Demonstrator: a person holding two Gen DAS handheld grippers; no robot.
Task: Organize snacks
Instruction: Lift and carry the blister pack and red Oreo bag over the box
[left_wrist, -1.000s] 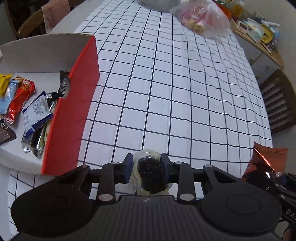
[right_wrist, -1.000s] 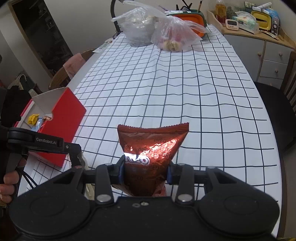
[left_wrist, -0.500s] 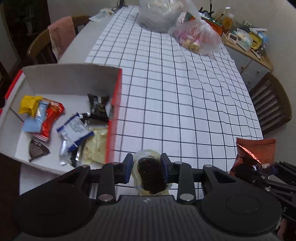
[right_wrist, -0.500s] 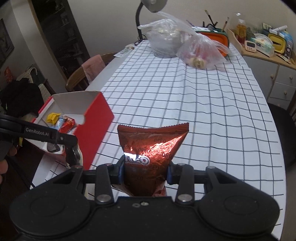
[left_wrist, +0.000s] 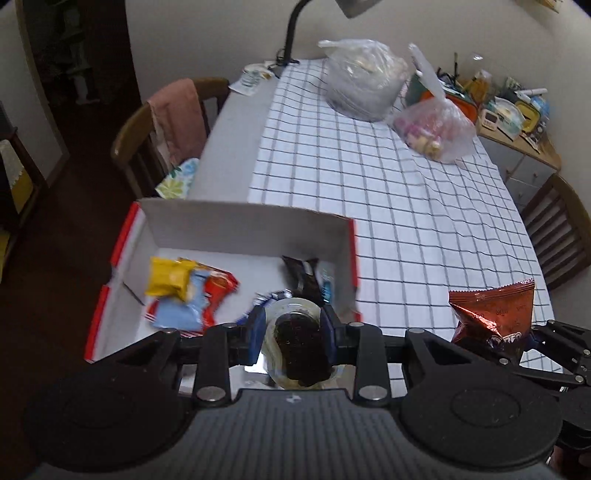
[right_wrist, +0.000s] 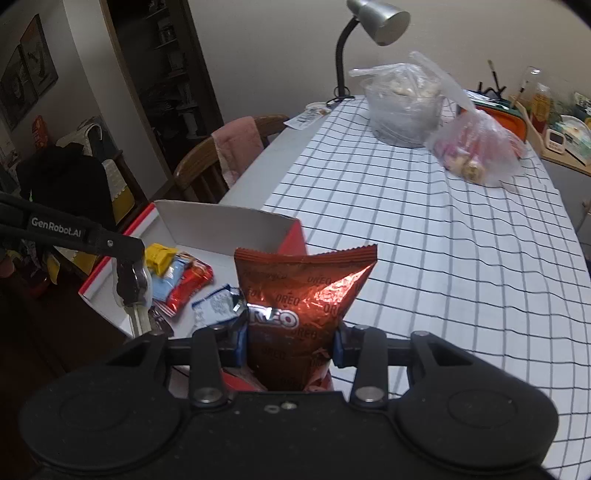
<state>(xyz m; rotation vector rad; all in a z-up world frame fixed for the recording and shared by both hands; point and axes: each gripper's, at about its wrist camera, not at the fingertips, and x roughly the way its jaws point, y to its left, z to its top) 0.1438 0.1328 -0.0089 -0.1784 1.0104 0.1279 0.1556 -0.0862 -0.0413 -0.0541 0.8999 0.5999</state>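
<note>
1. Nearest on the left side, the left gripper (left_wrist: 292, 334) has its blue pads closed against a clear-wrapped dark snack (left_wrist: 300, 341), a round transparent packet with a dark brown lump inside, held above the near right part of the box.
2. The right gripper (right_wrist: 290, 345) is pinched on a red Oreo bag (right_wrist: 301, 299), which stands upright between the pads with its crimped top edge uppermost; it hangs over the checked cloth just beside the box's right wall.
3. Just beyond both grippers sits the red box (left_wrist: 243, 230), open-topped, white inside and red outside, near the left edge of the counter (left_wrist: 229, 147).
4. Inside the box lie several snacks: a yellow packet (left_wrist: 168, 282) overlapping a pale blue packet (left_wrist: 181, 314), a red packet (left_wrist: 218, 291) touching them, a blue-and-white packet (right_wrist: 216, 304) nearer the middle, and a dark packet (left_wrist: 303, 277) leaning by the right wall.
5. Past the box, a black-and-white checked cloth (left_wrist: 369, 184) covers most of the counter.
6. At the far end stand two clear plastic bags: a large one (left_wrist: 364, 85) holding pale contents, and a smaller one (left_wrist: 436, 129) to its right with pinkish items.
7. A desk lamp (right_wrist: 376, 18) with a grey shade rises behind the large bag.
8. A wooden chair (left_wrist: 155, 133) draped with a pink cloth (left_wrist: 179, 114) stands at the counter's left side.
</note>
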